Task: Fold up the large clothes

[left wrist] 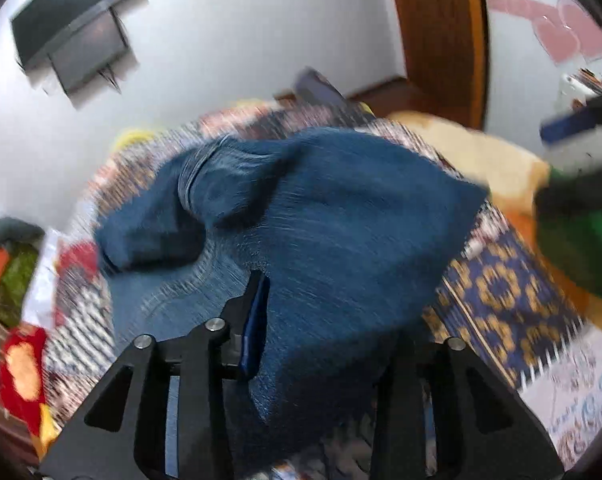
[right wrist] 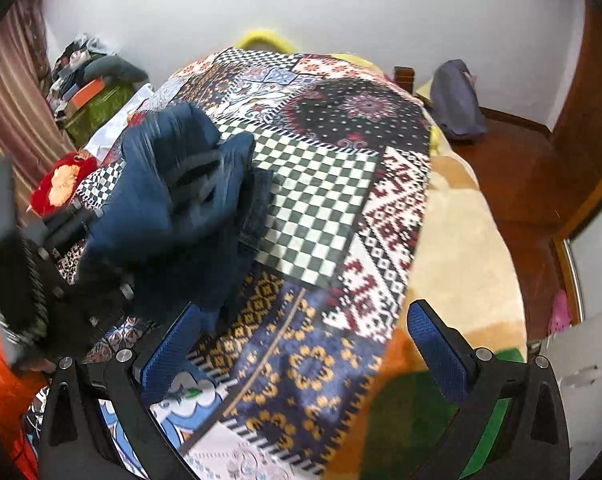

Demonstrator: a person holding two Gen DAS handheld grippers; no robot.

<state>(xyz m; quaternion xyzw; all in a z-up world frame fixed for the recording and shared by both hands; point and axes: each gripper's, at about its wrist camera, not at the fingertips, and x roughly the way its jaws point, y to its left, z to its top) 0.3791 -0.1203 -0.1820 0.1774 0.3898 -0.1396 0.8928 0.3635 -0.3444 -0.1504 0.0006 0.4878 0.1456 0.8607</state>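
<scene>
A pair of blue jeans lies bunched on a patchwork bedspread. My left gripper is shut on a fold of the jeans and lifts it; the cloth drapes over and hides the right finger. In the right wrist view the jeans hang in a heap at the left, held up by the left gripper. My right gripper is open and empty, over the bedspread just right of the jeans. The left wrist view is motion-blurred.
The bed has a cream blanket at its right side. A red and orange cushion lies at the left edge. A grey bag leans by the wall on the wooden floor. Clutter is stacked at the back left.
</scene>
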